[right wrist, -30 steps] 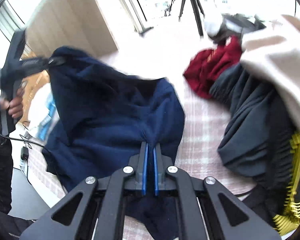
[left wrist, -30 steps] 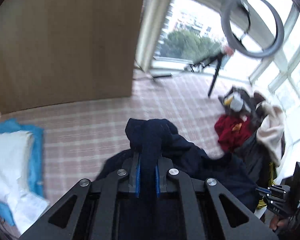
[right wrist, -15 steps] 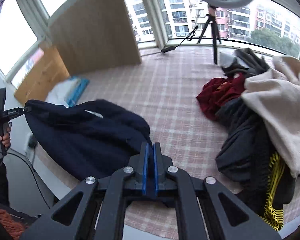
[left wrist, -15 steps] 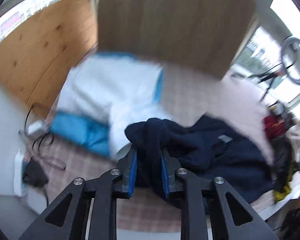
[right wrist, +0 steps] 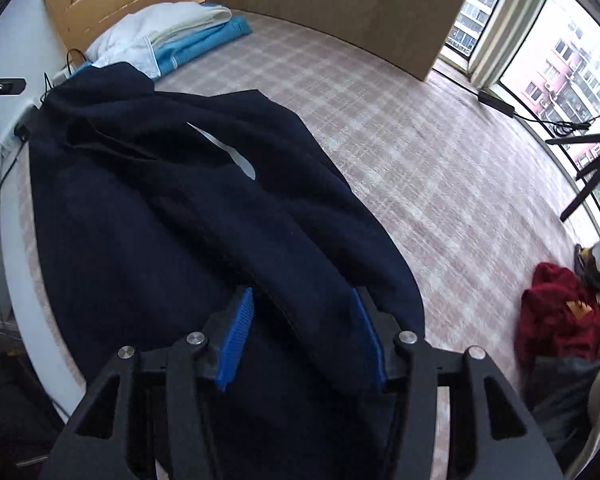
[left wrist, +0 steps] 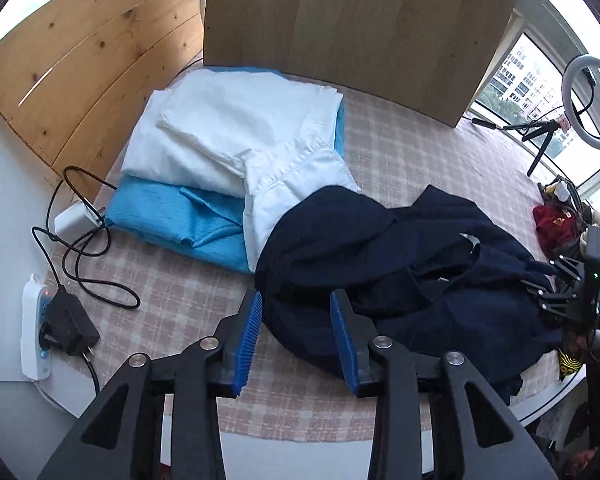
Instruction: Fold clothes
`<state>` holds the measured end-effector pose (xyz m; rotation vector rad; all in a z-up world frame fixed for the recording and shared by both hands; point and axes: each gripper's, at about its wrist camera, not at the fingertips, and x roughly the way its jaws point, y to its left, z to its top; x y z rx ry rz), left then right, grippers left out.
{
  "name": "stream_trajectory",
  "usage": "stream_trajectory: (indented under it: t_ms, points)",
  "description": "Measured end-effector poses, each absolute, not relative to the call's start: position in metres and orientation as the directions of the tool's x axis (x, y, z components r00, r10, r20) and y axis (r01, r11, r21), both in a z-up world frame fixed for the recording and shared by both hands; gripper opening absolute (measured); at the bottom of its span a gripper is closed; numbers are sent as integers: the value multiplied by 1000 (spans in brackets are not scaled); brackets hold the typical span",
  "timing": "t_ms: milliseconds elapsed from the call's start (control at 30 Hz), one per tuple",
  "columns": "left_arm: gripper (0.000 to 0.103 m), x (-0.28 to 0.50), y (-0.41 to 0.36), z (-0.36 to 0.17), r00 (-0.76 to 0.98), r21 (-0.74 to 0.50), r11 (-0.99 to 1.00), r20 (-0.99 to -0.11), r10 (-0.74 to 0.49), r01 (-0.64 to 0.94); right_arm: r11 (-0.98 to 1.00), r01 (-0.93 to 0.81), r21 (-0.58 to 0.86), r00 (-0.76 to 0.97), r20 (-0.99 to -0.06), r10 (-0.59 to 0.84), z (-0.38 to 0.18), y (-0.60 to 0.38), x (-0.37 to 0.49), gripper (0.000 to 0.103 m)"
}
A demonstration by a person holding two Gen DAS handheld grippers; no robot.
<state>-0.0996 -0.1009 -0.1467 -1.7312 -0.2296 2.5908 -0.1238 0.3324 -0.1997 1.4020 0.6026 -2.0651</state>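
Here the checked desk (left wrist: 400, 152) carries everything: a navy garment (left wrist: 400, 264) lies crumpled across its near side, one edge overlapping the white cloth (left wrist: 236, 136) stacked on a blue one (left wrist: 172, 216) at the far left corner. A wooden board (left wrist: 356, 28) stands behind them. At the right end sits a heap of clothes with a red piece (right wrist: 560, 312) on top. The left hand-held gripper (left wrist: 296, 336) is spread wide, its blue pads (left wrist: 249, 336) flanking a fold of the navy garment without pinching it. The right hand-held gripper (right wrist: 304, 332) is likewise wide apart, with navy fabric lying loose between its fingers. A power strip (left wrist: 34, 328) and cables rest by the left edge.
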Motion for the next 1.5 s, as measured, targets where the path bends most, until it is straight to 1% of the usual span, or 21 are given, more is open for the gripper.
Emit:
stream_trajectory:
  t_ms: [33,67,100,233,367,433,467,567,733,900,1033,1133,1167,1200,1233,1267,1300,1367,1400,1433,1500]
  points:
    - [34,-99,-101,-148,-383,-133,-989,-919,97,70,-742,670,-29,-271,-940,-208,-201,334,-125,39]
    - [34,-99,-99,-148,-380,-133,-989,-920,99,64,-744,668,-7,-250,-944,-215,-203,336,-126,14]
    - [34,-100,-98,-148,-377,-133,-989,-921,102,58,-748,663,13,-235,-946,-225,-203,339,-126,3]
    - [34,-105,-81,-148,-367,-123,-992,-923,118,-11,-784,613,96,-241,-922,-302,-177,365,-116,4]
    - [35,-109,-60,-146,-340,-120,-988,-929,148,-102,-820,513,255,-258,-865,-431,-130,424,-95,3]
    - [42,-111,-46,-145,-326,-113,-982,-932,158,-155,-858,448,252,-311,-856,-414,-110,463,-79,3]
    - [44,-112,-37,-145,-319,-106,-977,-934,161,-184,-875,418,243,-327,-858,-395,-108,477,-75,3]
    - [44,-125,-3,-144,-296,-87,-953,-939,176,-290,-902,366,227,-309,-885,-348,-129,494,-72,4]
    - [44,-149,73,-155,-215,-91,-838,-946,241,-538,-941,279,192,-271,-924,-269,-164,523,-68,4]
    - [44,-167,122,-177,-182,-11,-749,-968,176,-663,-954,233,189,-238,-940,-244,-185,536,-66,4]
    - [44,-175,146,-192,-63,-112,-668,-971,233,-736,-954,230,193,-239,-939,-248,-187,537,-65,4]
    - [44,-177,166,-206,-20,-128,-627,-974,224,-768,-955,231,186,-242,-940,-241,-186,535,-65,4]
    - [43,-180,171,-212,-12,-132,-630,-976,219,-765,-956,233,179,-245,-940,-236,-186,533,-65,4]
    - [36,-185,173,-216,-5,-137,-646,-977,213,-751,-956,239,168,-251,-941,-228,-186,531,-66,4]
    - [12,-189,174,-218,-4,-146,-672,-976,217,-726,-957,244,159,-259,-940,-222,-185,529,-67,4]
    - [4,-196,174,-216,5,-171,-686,-972,237,-708,-956,250,152,-270,-937,-220,-182,528,-68,4]
    - [4,-202,173,-213,13,-195,-699,-966,257,-688,-956,253,148,-282,-934,-220,-179,527,-70,4]
    - [5,-219,169,-201,-69,-183,-743,-953,294,-644,-955,255,148,-298,-928,-223,-176,525,-77,4]
    - [10,-230,167,-194,-124,-167,-771,-945,303,-615,-956,259,141,-292,-932,-217,-177,523,-82,4]
    - [20,-240,164,-192,-157,-146,-794,-944,291,-590,-956,262,135,-286,-935,-210,-179,521,-88,4]
    - [31,-253,158,-188,-140,-149,-797,-950,280,-585,-955,274,113,-254,-949,-185,-186,516,-98,4]
